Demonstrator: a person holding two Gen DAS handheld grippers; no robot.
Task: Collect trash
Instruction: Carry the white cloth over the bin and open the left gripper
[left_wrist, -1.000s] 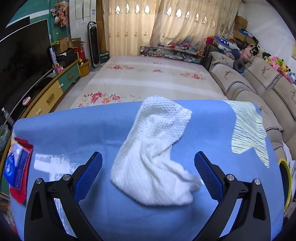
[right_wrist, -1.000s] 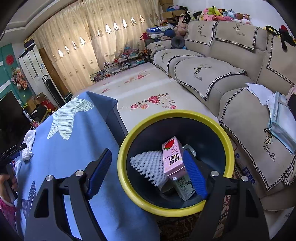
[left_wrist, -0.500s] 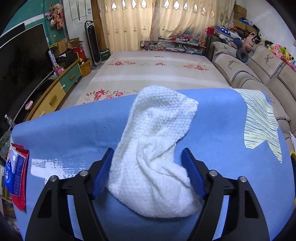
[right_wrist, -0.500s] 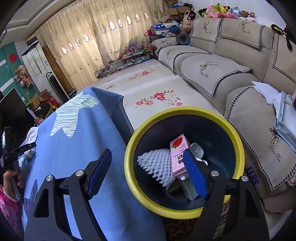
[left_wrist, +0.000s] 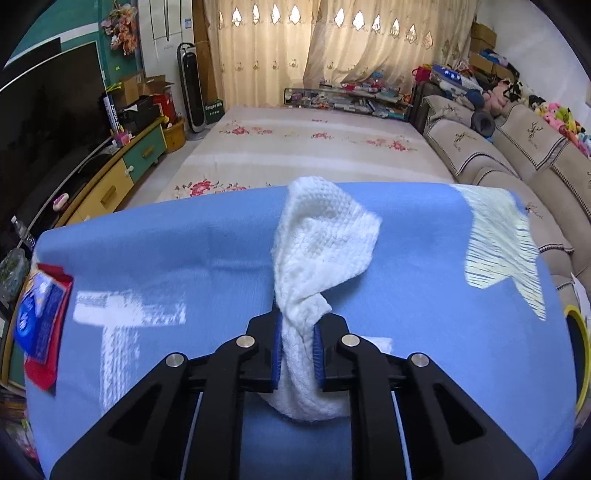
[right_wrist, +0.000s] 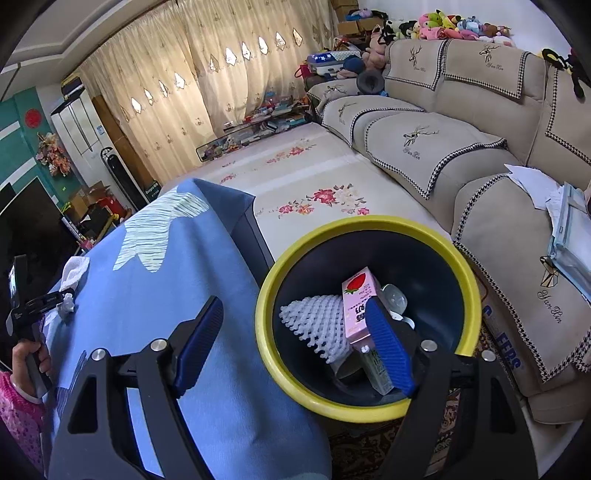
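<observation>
On the blue-covered table (left_wrist: 424, 332), the left tongs (left_wrist: 297, 345) have just closed and now pinch the white paper towel (left_wrist: 317, 251) at centre. Grasp step done; next, lift it toward the yellow-rimmed bin (right_wrist: 295, 376) at three o'clock, where the right tongs (right_wrist: 291, 347) hover wide and empty.

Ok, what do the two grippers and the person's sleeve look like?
Both the left gripper and right gripper are matte black angular frames with silver bolts and ribbed blue pads. The person's sleeve is pink and sequinned. No cables show.
</observation>
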